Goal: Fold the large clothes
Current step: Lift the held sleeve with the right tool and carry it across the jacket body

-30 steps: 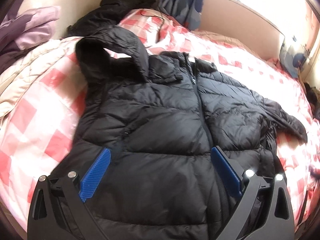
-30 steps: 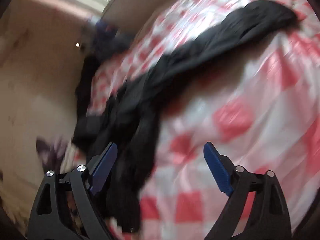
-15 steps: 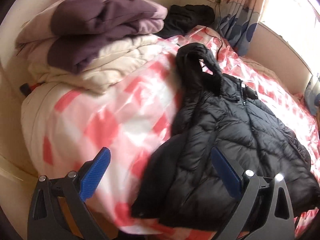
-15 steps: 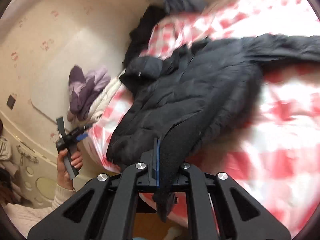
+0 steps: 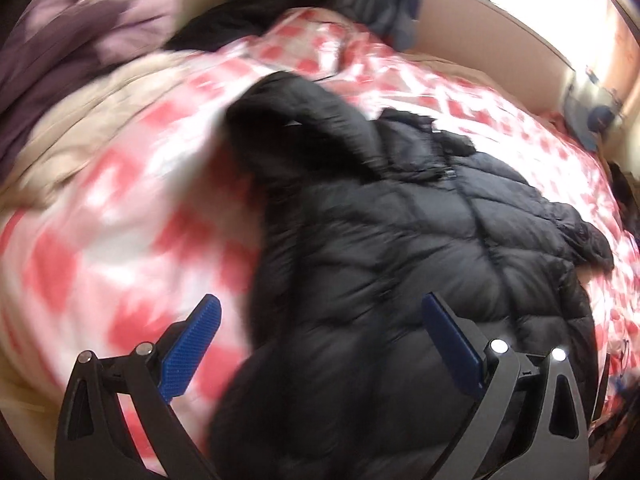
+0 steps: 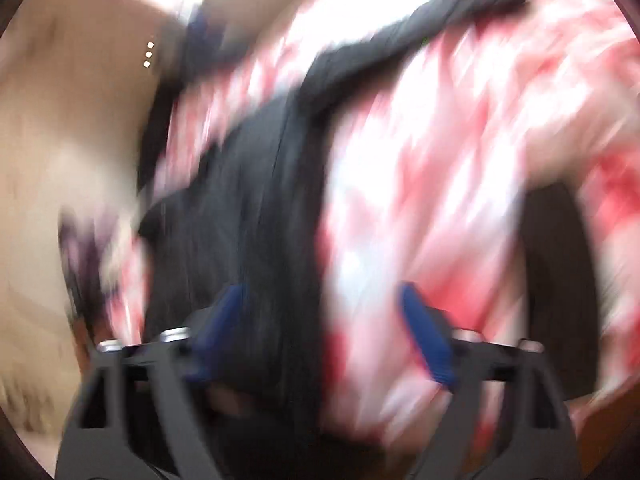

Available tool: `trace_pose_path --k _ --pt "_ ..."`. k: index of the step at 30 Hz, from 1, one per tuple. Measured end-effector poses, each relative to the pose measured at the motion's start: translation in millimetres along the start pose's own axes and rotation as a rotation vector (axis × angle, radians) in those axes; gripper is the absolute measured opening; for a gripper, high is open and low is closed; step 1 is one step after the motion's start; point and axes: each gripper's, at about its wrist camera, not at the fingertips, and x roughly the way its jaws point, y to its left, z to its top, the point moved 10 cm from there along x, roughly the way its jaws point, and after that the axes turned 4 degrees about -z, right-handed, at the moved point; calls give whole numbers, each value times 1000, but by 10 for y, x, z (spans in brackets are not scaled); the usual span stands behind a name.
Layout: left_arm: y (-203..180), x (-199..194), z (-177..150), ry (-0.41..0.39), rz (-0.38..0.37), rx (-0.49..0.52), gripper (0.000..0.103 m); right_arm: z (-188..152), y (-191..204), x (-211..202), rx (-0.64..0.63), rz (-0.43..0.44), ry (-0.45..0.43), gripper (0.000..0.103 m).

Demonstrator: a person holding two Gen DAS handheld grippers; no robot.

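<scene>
On red-checked bedspread (image 5: 132,216), black puffer jacket (image 5: 400,248), spread flat.

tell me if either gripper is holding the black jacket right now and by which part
Nothing is held. The left gripper and right gripper both stand open over the black jacket; the right's jaws have just been opening.

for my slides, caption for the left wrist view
Open left gripper over a black puffer jacket on a red-checked quilt.
</scene>
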Motion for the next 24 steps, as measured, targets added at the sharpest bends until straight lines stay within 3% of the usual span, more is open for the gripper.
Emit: trace_pose_path --k 2,6,8,13,14,15,16,18,20,24 --pt "-283 172 109 -8 -28 20 96 695 -281 -65 127 66 -100 87" --pt "-723 408 284 -75 -64 48 96 1938 -1003 138 266 -5 -213 87" --pt "-823 477 289 -100 -77 66 96 2470 -1451 311 395 -17 -271 87" --pt "-880 711 231 -74 -77 81 96 3142 -2255 817 537 -127 -332 82" --pt "-876 722 228 -76 -81 78 96 3251 -2358 913 549 -125 -341 78" --pt "-864 737 237 -82 -74 79 96 3274 -2426 987 552 -120 -351 62" --pt "-853 745 240 -86 -65 82 96 3308 -2424 1064 556 -111 -371 34" --pt "-804 763 282 -99 -31 83 96 3374 -2322 1129 538 -101 -414 5" --pt "-745 800 305 -87 -8 68 96 3489 -2140 988 486 -70 -484 4" --pt "-623 771 395 -98 -40 -54 96 3635 -1180 371 328 24 -593 4"
